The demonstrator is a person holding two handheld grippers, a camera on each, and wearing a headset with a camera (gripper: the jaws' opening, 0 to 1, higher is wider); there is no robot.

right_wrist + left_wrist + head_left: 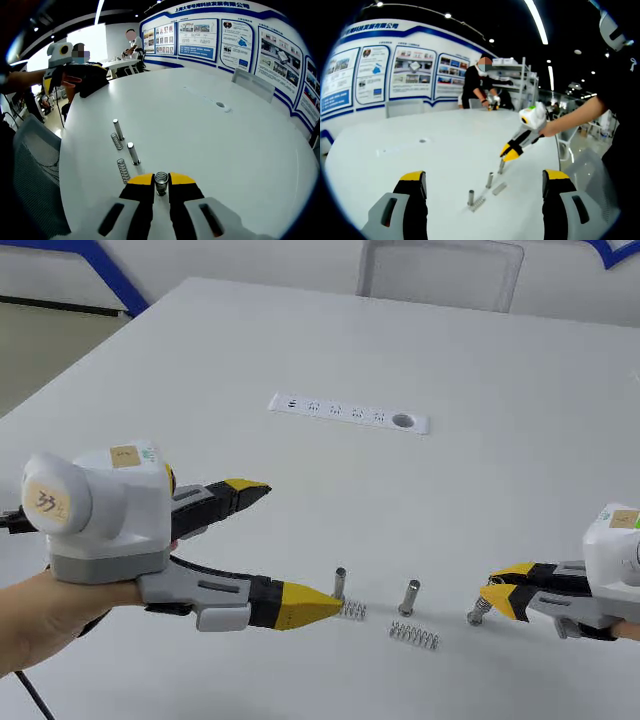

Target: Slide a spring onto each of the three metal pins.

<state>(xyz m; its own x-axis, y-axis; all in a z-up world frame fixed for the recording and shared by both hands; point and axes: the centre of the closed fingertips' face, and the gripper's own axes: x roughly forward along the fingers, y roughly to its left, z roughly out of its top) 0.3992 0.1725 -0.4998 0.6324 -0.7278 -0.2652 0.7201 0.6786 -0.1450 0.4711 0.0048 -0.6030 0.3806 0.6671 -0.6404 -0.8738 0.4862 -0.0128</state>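
Left hand-held gripper [304,546], power strip [348,413] beyond

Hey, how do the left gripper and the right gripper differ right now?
The left gripper is wide open with nothing between its fingers; the right gripper is shut on a spring. In the head view the left gripper sits at the left end of the pins, the right gripper at the right end. Both have black fingers with yellow tips.
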